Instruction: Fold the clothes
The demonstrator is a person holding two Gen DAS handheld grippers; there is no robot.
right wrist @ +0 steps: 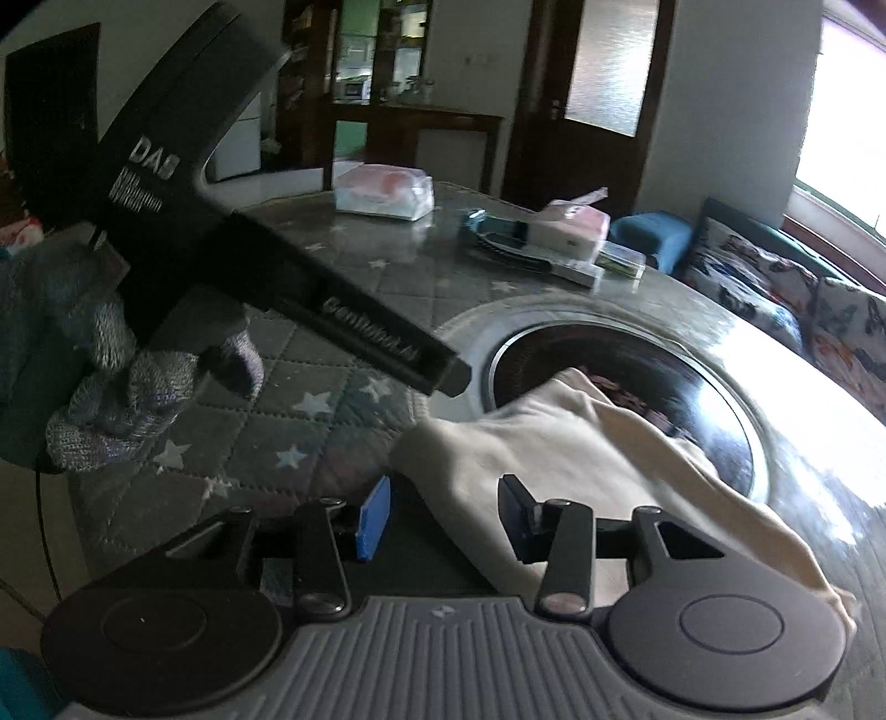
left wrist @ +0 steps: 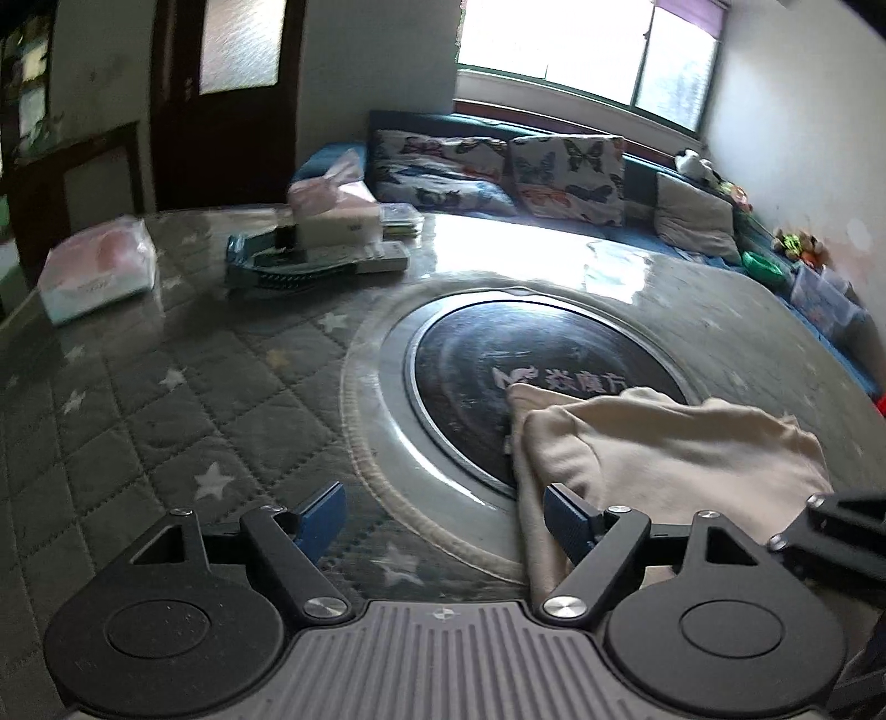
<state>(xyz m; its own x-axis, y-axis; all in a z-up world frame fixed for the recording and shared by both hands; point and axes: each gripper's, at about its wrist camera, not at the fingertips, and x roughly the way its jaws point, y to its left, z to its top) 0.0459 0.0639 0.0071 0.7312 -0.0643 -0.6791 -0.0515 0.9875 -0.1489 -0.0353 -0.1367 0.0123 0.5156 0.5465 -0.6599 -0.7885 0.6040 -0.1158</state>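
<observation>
My left gripper (left wrist: pixel 446 520) fingers spread wide over the quilted table (left wrist: pixel 166 399), nothing between them, cream garment (left wrist: pixel 653 443) lying partly across the dark round hotplate (left wrist: pixel 476 365), my right gripper (right wrist: pixel 443 518) fingers apart, gripping nothing, at the garment's edge.

Surface and room, non-task items

Quilted star-print surface (left wrist: pixel 166 399) with round dark inset (left wrist: pixel 498 376); two tissue packs (left wrist: pixel 99 266) (left wrist: pixel 338 213); remote controls (left wrist: pixel 332 260); butterfly cushions (left wrist: pixel 498 171) on blue sofa (left wrist: pixel 642 177); dark door (left wrist: pixel 227 99); window (left wrist: pixel 587 50).
</observation>
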